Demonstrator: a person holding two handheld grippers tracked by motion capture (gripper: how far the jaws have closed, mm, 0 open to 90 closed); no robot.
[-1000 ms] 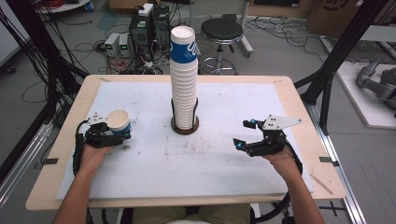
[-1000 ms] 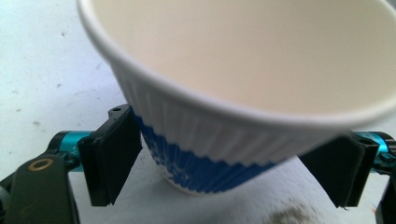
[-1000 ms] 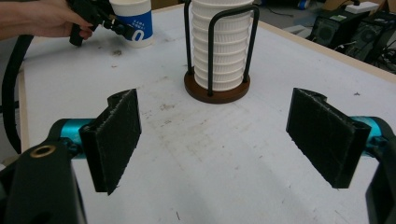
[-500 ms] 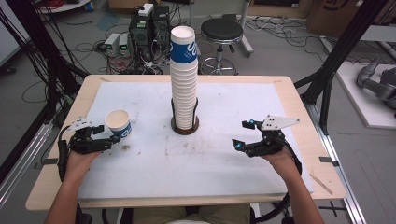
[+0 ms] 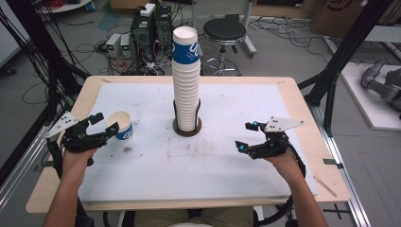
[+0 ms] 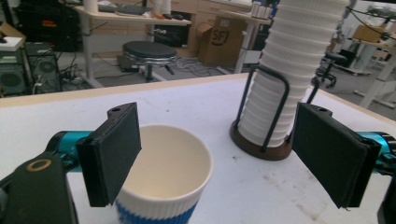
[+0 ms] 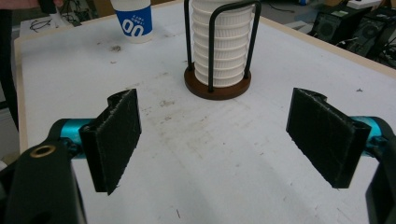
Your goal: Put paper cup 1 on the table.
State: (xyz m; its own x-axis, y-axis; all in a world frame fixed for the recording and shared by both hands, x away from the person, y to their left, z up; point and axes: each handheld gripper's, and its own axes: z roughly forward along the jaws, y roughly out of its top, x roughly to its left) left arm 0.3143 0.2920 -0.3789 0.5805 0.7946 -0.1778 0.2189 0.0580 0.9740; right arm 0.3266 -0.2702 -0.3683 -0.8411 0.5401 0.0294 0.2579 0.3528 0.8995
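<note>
A ribbed paper cup, white with a blue band and white lettering, stands upright and open-mouthed at the nine o'clock side of the worktop, a pale wooden slab covered by a scuffed, stained white sheet. The left claw hangs just beside it at the cup's nine o'clock, its jaws spread and clear of the cup wall. In the left gripper view the cup sits low between the two flat, matte black pads, whose faces look like coarse foam on turquoise metal stems; the cream interior is smooth, the outer sleeve finely corrugated. At the centre of the worktop a tall column of nested white cups, topped by one with the same blue band, rises from a round dark-brown base ringed by thin black wire hoops. The right claw rests at four o'clock of that stack, well apart from it, jaws spread with nothing between them; the right gripper view shows bare, speckled sheet between its rough-edged pads.
</note>
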